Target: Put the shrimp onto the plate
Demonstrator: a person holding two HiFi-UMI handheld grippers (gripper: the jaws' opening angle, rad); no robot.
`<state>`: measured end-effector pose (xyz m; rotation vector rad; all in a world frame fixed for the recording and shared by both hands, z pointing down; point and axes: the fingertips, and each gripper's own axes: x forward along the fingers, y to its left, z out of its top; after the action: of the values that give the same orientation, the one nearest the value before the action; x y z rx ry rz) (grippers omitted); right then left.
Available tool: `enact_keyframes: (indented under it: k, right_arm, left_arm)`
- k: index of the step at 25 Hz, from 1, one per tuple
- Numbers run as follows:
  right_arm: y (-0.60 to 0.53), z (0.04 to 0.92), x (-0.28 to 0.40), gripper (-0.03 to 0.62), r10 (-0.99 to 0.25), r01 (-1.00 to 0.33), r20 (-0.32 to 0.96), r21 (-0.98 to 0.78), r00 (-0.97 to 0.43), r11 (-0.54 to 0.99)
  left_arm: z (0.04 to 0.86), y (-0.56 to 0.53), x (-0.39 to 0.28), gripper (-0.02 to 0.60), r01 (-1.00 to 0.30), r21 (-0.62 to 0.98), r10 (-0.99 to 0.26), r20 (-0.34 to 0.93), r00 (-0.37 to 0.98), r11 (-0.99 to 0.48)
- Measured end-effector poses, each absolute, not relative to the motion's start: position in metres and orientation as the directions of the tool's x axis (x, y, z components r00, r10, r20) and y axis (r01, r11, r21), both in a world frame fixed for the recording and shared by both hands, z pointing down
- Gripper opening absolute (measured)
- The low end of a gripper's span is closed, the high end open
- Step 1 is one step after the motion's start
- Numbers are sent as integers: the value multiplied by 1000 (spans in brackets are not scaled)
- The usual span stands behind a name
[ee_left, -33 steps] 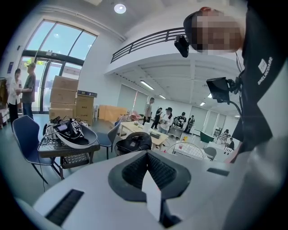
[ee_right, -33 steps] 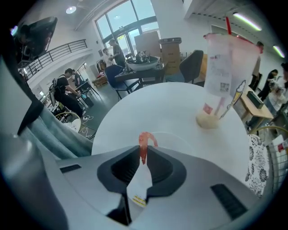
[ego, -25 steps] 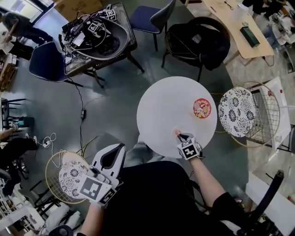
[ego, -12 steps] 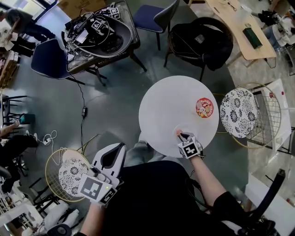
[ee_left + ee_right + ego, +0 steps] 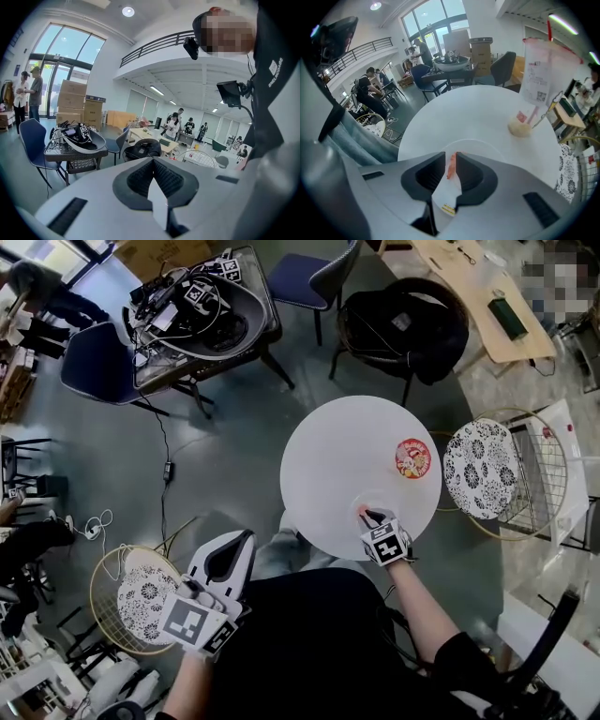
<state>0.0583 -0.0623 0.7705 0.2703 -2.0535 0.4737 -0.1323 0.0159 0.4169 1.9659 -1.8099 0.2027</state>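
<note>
Barely anything's moved: our right gripper (image 5: 366, 517) still pinches the orange shrimp (image 5: 451, 165) over the pale round plate (image 5: 480, 141), ready to drop it; left gripper (image 5: 223, 561) idles closed, near left.

We look out on an open-plan office: tall windows (image 5: 65, 51) and stacked cardboard boxes (image 5: 70, 101) at the left of the left gripper view, a railed mezzanine (image 5: 154, 44) above, people (image 5: 176, 124) at centre. The head view shows a cable-strewn table (image 5: 192, 310) upper left and a wooden desk (image 5: 478, 296) upper right.
</note>
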Motion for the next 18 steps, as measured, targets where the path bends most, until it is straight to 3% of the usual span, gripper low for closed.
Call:
enact_keyframes:
  k: [18]
  right_arm:
    - [-87,638,21,58,-186,-445,695,-213,-695,870]
  left_arm:
    - [411,-11,-118,6,-943,271,-898,341,280,-191]
